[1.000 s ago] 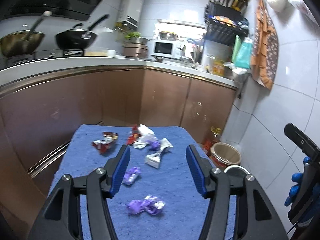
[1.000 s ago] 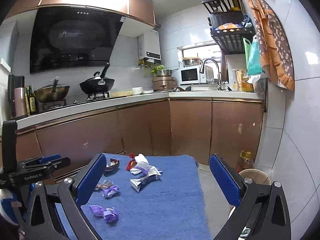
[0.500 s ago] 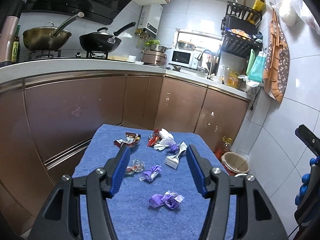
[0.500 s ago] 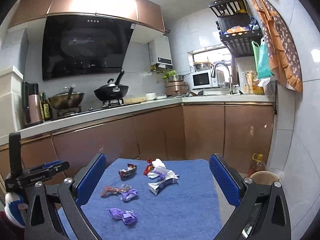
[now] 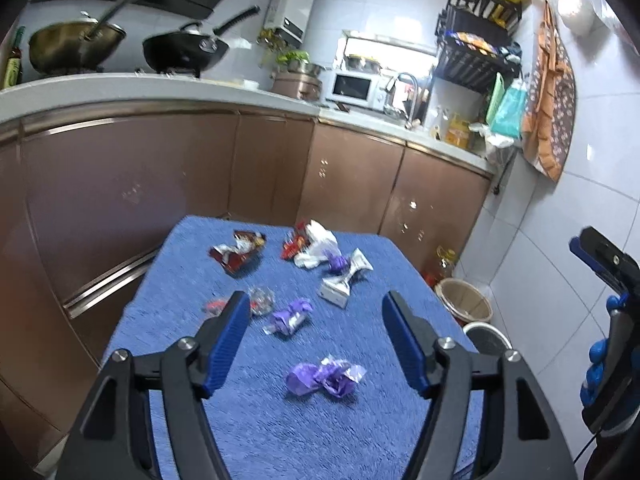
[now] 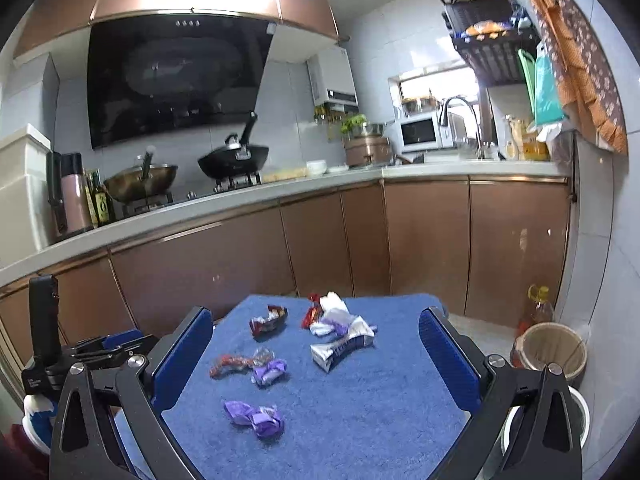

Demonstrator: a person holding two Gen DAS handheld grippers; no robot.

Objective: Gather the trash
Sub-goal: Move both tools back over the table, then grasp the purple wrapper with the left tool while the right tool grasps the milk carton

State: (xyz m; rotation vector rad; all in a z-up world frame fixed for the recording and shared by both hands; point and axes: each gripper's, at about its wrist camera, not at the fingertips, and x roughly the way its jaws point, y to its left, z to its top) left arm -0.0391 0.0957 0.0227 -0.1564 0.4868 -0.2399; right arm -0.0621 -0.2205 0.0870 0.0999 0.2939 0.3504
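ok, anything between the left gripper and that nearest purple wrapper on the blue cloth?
Nothing visible. The purple wrapper lies alone on bare blue cloth, just ahead of the left gripper, whose jaws are opening with nothing between them. The other wrappers lie farther back.

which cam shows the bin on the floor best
The right wrist view: the bin stands right of the blue mat, its open top and side wall clear of the gripper. In the left wrist view the bin shows smaller, past the mat's right edge, seen more from above.
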